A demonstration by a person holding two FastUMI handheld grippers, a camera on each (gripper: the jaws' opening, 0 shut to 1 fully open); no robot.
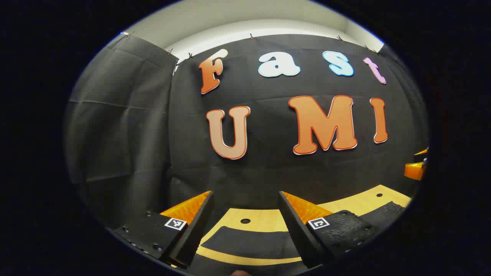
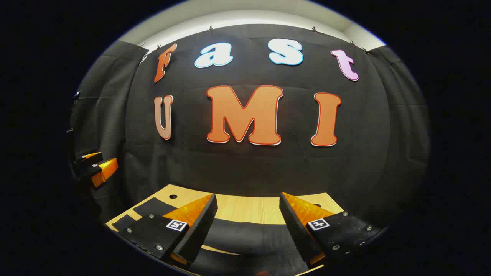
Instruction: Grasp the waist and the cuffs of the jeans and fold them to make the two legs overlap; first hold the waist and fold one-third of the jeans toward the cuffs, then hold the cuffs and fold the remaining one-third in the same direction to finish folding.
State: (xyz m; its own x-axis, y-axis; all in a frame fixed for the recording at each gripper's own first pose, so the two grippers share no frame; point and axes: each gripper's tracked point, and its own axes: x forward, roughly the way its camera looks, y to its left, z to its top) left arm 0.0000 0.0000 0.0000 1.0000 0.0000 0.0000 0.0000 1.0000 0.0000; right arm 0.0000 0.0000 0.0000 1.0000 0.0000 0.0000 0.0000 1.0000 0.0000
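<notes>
Down at the bottom of the left gripper view, my left gripper (image 1: 245, 214) sits with its jaws spread wide and nothing between them, hovering over the wooden table (image 1: 264, 218). Dark cloth lies flat under and just past the fingers, which I take to be the jeans (image 1: 249, 241), with another bit of them showing off to the right (image 1: 383, 212). Far right edge, that's my other claw (image 1: 416, 168) poking in, well apart from this one. Over in the right gripper view, same deal: right gripper (image 2: 247, 214) wide open, holding nothing, with the jeans (image 2: 245, 234) spread on the table (image 2: 245, 207) right below it and more dark fabric running off to the left (image 2: 153, 207). I can't make out which end is waist and which is cuffs from here. Handling-wise I'd guess denim is floppy but fairly heavy, not slippery, nothing to break, so I'd pinch through both layers right at the waistband corner and at a cuff hem where it's thickest. Room looks decent: bare wood beyond the fabric, though the table's far edge sits near the back wall, so I'd keep the fold low and inside the tabletop.
</notes>
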